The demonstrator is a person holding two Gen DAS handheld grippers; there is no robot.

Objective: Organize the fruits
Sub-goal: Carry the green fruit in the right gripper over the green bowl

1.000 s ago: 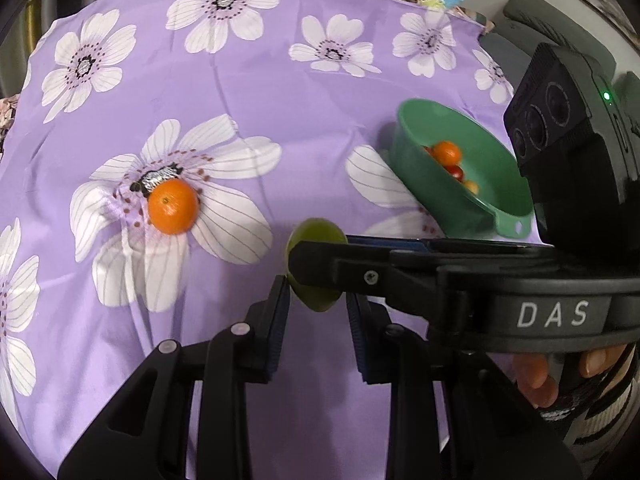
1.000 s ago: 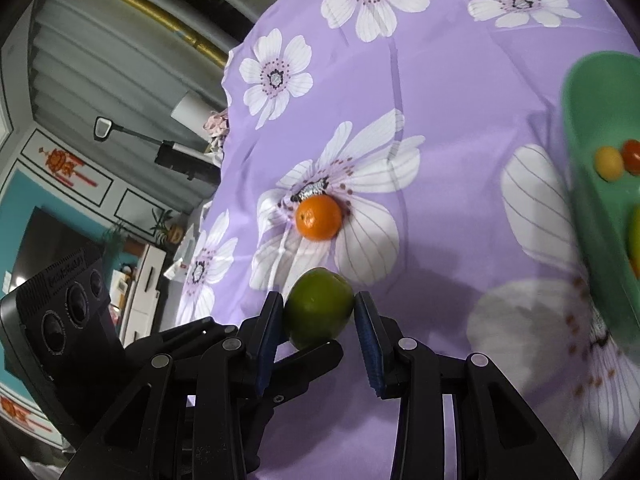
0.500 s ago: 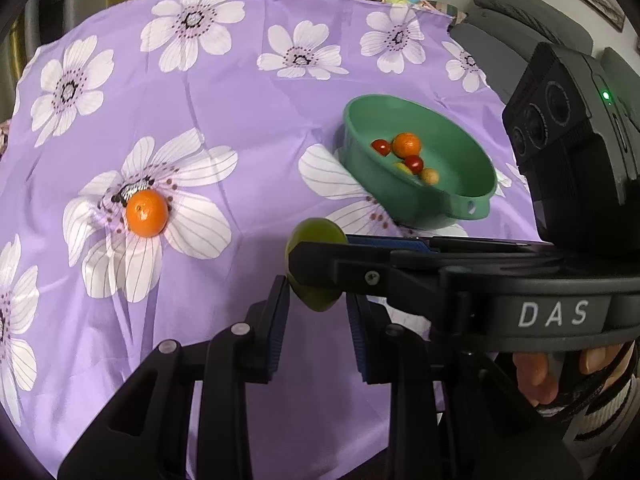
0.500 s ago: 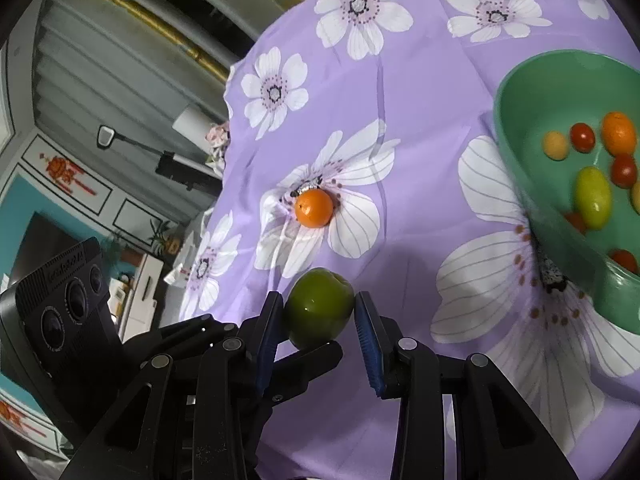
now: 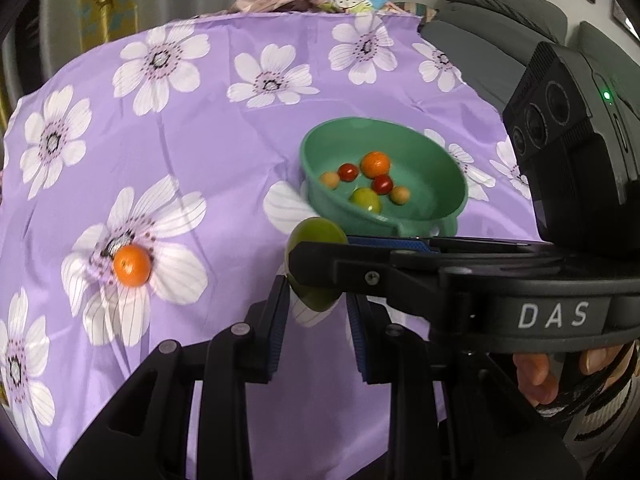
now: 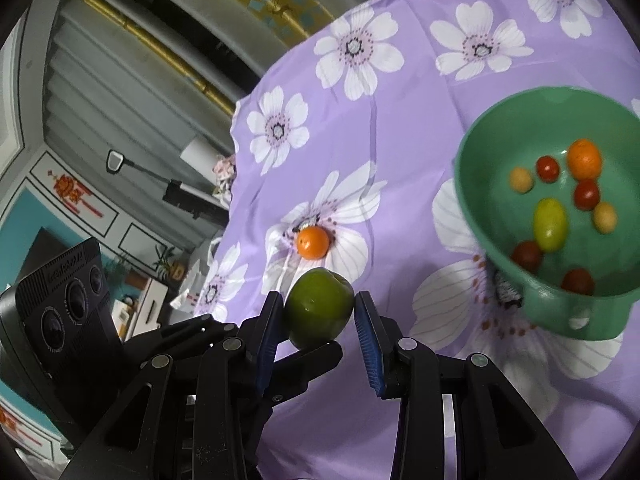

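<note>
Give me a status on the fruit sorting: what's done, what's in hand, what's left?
Done: the green bowl already holds an orange, several small tomatoes and a yellow-green fruit. In hand: the right gripper is shut on a green fruit, held above the cloth and short of the bowl; the left gripper is shut and empty beneath it. Left: drop that fruit in, then collect the orange lying on the purple cloth.

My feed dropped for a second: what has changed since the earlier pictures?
Both grippers rose and swung toward the green bowl, now fully in both views. The right gripper keeps its jaws on the green fruit; nothing was grasped or released. The left gripper stays shut, holding nothing. The orange still sits on the purple cloth.
</note>
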